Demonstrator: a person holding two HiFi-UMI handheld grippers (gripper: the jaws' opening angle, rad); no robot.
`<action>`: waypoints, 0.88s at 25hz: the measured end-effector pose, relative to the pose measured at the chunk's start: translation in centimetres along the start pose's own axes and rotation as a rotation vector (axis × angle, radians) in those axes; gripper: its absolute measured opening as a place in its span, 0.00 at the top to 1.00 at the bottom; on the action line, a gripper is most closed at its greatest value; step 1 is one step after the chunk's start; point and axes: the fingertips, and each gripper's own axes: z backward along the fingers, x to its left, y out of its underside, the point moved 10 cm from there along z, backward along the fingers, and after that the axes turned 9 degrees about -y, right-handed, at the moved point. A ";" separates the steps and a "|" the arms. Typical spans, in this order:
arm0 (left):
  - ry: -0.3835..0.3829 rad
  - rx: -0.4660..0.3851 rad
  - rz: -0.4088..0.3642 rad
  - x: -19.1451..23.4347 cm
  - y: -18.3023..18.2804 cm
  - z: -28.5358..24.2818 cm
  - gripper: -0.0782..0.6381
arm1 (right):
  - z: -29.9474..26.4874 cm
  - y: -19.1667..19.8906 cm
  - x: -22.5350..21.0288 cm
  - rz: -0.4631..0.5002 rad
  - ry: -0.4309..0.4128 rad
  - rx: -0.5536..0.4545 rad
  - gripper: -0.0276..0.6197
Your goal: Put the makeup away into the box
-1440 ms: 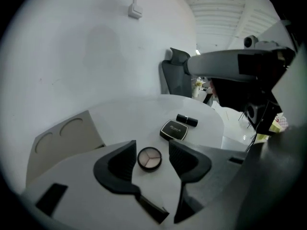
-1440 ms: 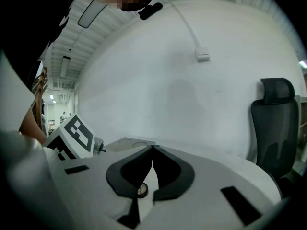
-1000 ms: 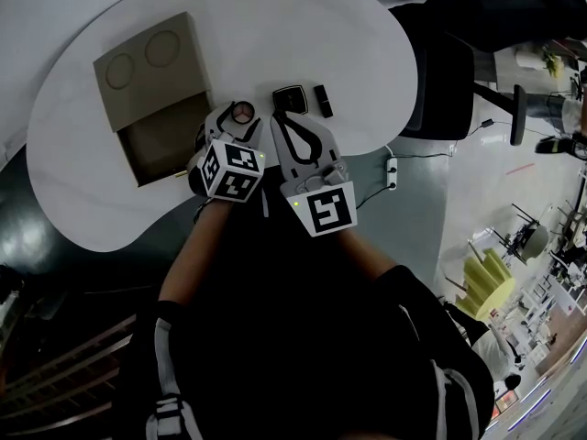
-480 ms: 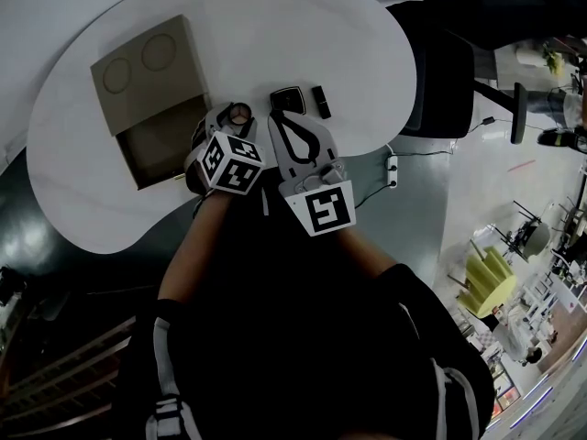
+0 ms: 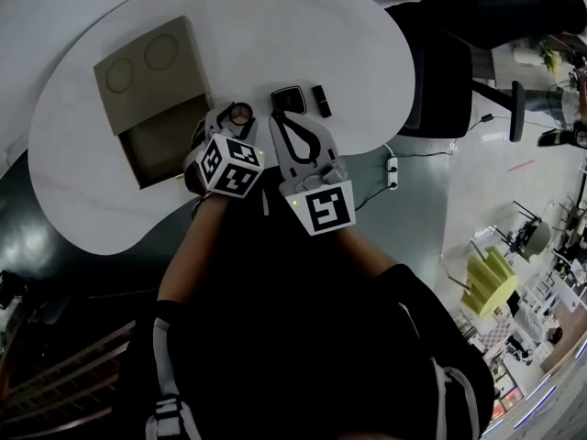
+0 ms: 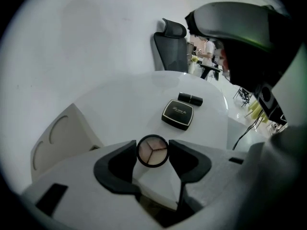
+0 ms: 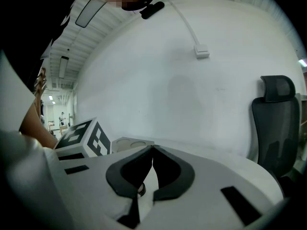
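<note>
Eyeshadow palette [image 6: 153,151] gripped in left tool [image 5: 240,115], jaws just closing, right tool [image 7: 152,147] closed, black compact [image 6: 178,114] script unreadable.

A black office chair [image 5: 442,76] stands just beside the white table [image 5: 303,26].

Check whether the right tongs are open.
No, the right tongs are shut, their dark tips touching each other in the right gripper view.

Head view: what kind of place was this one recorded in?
Probably an open lab or workshop-style office. A white rounded table stands on a glossy grey floor, a black office chair beside it, a power strip trailing its cable, and more benches and equipment crowd the far right.
</note>
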 end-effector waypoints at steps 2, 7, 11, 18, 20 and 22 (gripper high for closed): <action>-0.007 -0.015 -0.001 0.1 -0.1 0.4 0.59 | 0.1 0.0 0.2 0.003 0.001 0.000 0.92; -0.018 -0.055 0.013 0.5 -0.7 2.2 0.59 | 0.1 -0.2 0.8 0.016 -0.003 -0.004 0.92; -0.035 -0.092 0.035 1.2 -1.0 3.9 0.59 | -0.3 -0.3 1.3 0.023 -0.010 -0.010 0.92; -0.084 -0.120 0.080 2.9 -0.6 6.5 0.59 | -1.3 -1.3 2.5 0.047 -0.054 -0.027 0.92; -0.101 -0.121 0.098 3.4 0.0 7.2 0.59 | -1.7 -1.5 2.8 0.052 -0.070 -0.030 0.92; -0.121 -0.117 0.120 4.1 0.7 7.8 0.59 | -2.2 -1.6 3.3 0.058 -0.088 -0.029 0.92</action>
